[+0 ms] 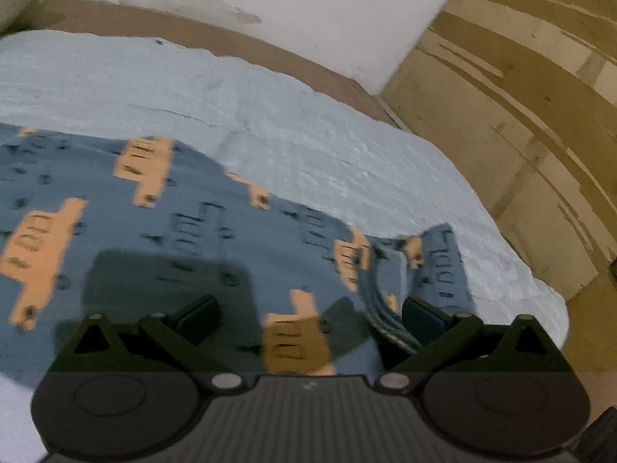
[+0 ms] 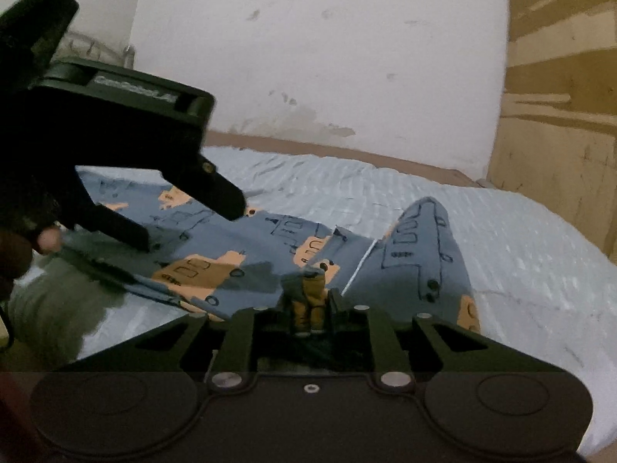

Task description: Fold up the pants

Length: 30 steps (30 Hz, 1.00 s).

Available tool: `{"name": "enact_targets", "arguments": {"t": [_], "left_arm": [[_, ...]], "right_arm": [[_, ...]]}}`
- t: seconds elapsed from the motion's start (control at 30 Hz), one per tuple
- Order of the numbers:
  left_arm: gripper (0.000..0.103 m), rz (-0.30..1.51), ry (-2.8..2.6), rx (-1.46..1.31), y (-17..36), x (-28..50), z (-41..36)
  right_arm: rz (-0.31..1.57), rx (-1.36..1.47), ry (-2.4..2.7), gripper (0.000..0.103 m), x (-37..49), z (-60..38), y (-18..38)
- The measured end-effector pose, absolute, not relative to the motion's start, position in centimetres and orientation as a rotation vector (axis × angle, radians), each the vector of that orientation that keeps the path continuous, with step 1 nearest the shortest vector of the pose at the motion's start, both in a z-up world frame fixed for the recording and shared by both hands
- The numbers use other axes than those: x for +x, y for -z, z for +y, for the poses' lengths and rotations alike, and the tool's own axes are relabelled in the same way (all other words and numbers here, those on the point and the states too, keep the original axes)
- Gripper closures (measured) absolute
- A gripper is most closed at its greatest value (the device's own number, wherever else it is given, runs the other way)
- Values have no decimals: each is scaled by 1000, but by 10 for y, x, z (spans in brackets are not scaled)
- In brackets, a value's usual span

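Right tool [image 2: 308,301] is clamped on a bunched fold of the pants [image 2: 270,247], its two fingers drawn close together at the lower centre of the right wrist frame, with blue and orange cloth pinched between them. Left tool [image 1: 308,314] stands wide apart over the pants [image 1: 154,223], its fingers at the lower left and lower right of the left wrist frame; the right-hand finger [image 1: 422,314] lies against a rumpled edge of the fabric, though blur makes it hard to say whether it truly touches. In the right wrist frame the left tool [image 2: 193,220] shows again at the left, dark, its fingers spread above the cloth.

Blue pants printed with orange and outlined bus-like shapes lie spread across the middle of both frames, on a bed. One part rises in a peak at centre right of the right wrist frame.

Under them is a pale blue textured bedsheet [image 1: 308,127], wrinkled in places. Behind the bed, a white stained wall [image 2: 327,58] fills the upper centre. Brown cardboard-like panels [image 1: 520,115] stand at the right edge of both frames.
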<state>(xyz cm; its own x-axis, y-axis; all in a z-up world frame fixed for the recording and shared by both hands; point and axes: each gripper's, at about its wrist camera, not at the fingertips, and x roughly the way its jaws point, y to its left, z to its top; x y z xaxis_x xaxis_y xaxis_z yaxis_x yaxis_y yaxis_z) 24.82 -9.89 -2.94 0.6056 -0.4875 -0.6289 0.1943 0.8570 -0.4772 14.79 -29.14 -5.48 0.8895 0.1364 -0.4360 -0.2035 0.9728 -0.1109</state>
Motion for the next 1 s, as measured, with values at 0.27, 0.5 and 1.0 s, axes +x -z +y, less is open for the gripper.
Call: {"name": "enact_targets", "arguments": {"t": [0.27,0.5,1.0], "left_arm": [[8,918,484,-451,38,281,-137],[36,951,468,-426,41,287,-155],[91,955,431,-440,43,292,-166]], "right_arm": [[369,29,-195,84,145,-314,63],[343,100,-203,84,139,-322,66],[350,137,-205,84,139,-328,66]]}}
